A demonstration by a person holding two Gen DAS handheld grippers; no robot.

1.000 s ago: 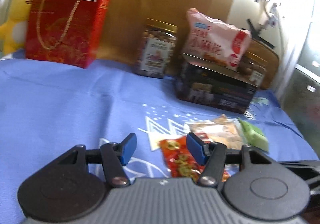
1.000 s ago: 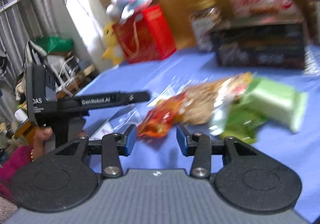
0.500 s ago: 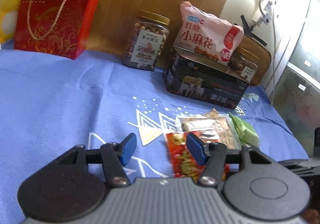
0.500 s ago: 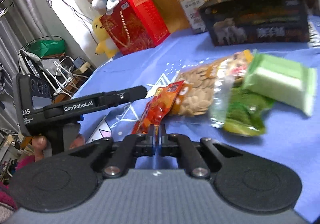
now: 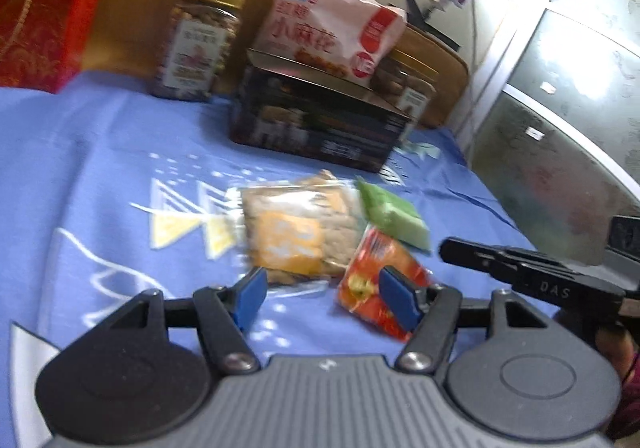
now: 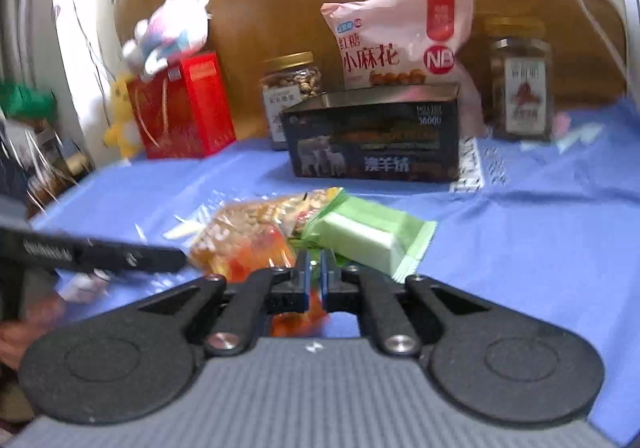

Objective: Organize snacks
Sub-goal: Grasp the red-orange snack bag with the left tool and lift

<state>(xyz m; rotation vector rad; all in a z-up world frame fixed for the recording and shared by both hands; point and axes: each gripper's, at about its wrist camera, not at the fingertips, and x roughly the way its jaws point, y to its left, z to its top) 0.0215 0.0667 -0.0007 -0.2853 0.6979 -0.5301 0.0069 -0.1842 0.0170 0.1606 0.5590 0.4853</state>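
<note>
- Clamping is being applied by the right gripper (image 6: 315, 280) to the red-orange snack packet (image 6: 298, 318), whose crinkled foil is being pinched between the nearly closed jaws.
- In the left wrist view, the same red-orange snack packet (image 5: 380, 284) is being seen partly behind one blue pad; whether it is being lifted off the blue tablecloth (image 5: 100, 176) cannot be told.
- The left gripper (image 5: 326, 298) is being held with its jaws wide apart, with nothing between them.
- A clear, glossy bag of seeds (image 5: 298, 232) and a green rectangular wrapped bar (image 5: 394, 214) are being left lying flat, touching each other, just beyond the packet.
- A dark rectangular box (image 6: 376, 136) is being topped by a soft pink pillow bag (image 6: 400, 36), with round, gold-lidded jars (image 6: 292, 92) standing beside and behind it.
- Label print is being blurred by motion, and the red gift box (image 5: 44, 8) is being cut off at the left view's edge.
</note>
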